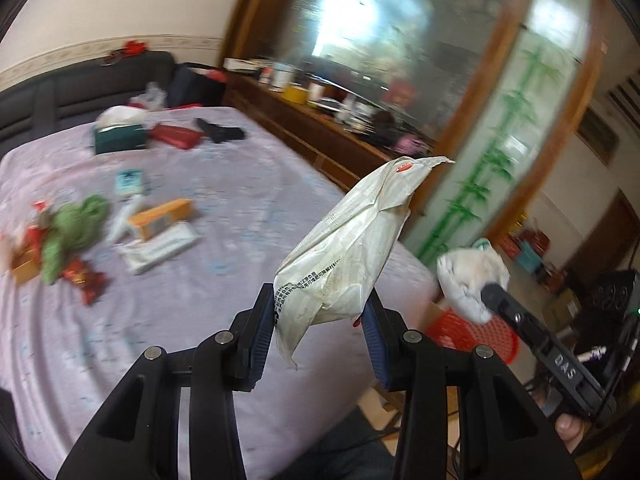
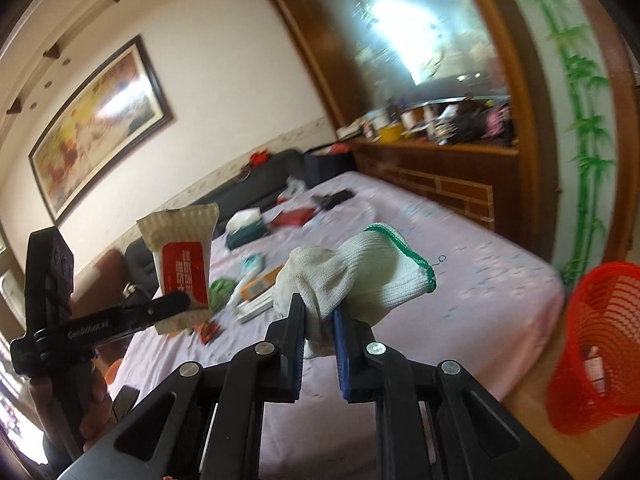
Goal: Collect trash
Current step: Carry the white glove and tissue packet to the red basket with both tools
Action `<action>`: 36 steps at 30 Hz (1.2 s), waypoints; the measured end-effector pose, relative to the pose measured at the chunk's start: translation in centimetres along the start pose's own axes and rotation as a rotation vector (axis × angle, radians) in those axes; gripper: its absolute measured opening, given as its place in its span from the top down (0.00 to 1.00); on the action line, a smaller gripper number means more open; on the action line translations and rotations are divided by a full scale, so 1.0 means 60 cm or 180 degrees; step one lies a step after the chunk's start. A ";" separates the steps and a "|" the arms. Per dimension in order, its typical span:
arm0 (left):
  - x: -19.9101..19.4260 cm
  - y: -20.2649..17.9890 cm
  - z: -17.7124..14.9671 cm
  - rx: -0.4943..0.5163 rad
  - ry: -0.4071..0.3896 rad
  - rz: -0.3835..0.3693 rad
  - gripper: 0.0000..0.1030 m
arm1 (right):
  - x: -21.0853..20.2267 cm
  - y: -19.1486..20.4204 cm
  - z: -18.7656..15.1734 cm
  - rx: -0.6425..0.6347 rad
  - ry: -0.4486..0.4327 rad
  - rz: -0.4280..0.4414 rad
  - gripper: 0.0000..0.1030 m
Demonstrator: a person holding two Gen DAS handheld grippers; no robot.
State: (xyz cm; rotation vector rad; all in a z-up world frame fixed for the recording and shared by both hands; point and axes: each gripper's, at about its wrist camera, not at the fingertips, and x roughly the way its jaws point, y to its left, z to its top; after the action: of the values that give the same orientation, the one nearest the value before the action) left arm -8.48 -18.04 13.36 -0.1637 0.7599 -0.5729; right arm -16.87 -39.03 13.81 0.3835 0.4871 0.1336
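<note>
wrapper (image 1: 344, 248) pinched in left claw (image 1: 320, 320) | glove (image 2: 352, 280) pinched in right claw (image 2: 320, 320)

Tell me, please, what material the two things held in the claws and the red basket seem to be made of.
The wrapper in the left claw looks like thin plastic or foil film: glossy, sharply creased, printed. The glove in the right claw looks like knitted cotton: matte, with a visible weave and a green stitched cuff. The basket looks like molded plastic: bright orange-red, a slightly shiny open mesh.
</note>
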 end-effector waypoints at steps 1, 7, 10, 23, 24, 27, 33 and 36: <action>0.006 -0.019 0.001 0.0066 0.0022 -0.0048 0.61 | -0.010 -0.005 0.002 0.0015 -0.0043 -0.0031 0.87; 0.036 -0.113 0.008 0.0293 0.0139 -0.0450 0.61 | -0.098 -0.058 0.015 0.0152 -0.0379 -0.0305 0.87; 0.055 -0.165 0.011 0.0443 0.0195 -0.0615 0.61 | -0.138 -0.090 0.018 0.0258 -0.0511 -0.0472 0.87; 0.186 -0.333 -0.006 0.0754 0.0678 -0.1094 0.61 | -0.238 -0.238 0.006 0.0744 -0.0755 -0.1207 0.87; 0.201 -0.341 -0.009 0.0726 0.0770 -0.1147 0.61 | -0.242 -0.250 0.003 0.0799 -0.0756 -0.1258 0.87; 0.226 -0.360 -0.009 0.0735 0.0843 -0.1196 0.61 | -0.250 -0.274 0.001 0.0900 -0.0751 -0.1353 0.87; 0.260 -0.394 -0.017 0.0738 0.0969 -0.1338 0.61 | -0.268 -0.308 -0.009 0.0985 -0.0736 -0.1509 0.86; 0.277 -0.413 -0.023 0.0774 0.0999 -0.1369 0.61 | -0.274 -0.320 -0.012 0.1016 -0.0690 -0.1564 0.86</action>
State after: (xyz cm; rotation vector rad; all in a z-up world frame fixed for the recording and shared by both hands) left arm -10.43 -47.75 10.74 -0.0090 0.9581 -1.1121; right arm -30.95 -60.00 12.83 0.5715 0.3755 -0.4626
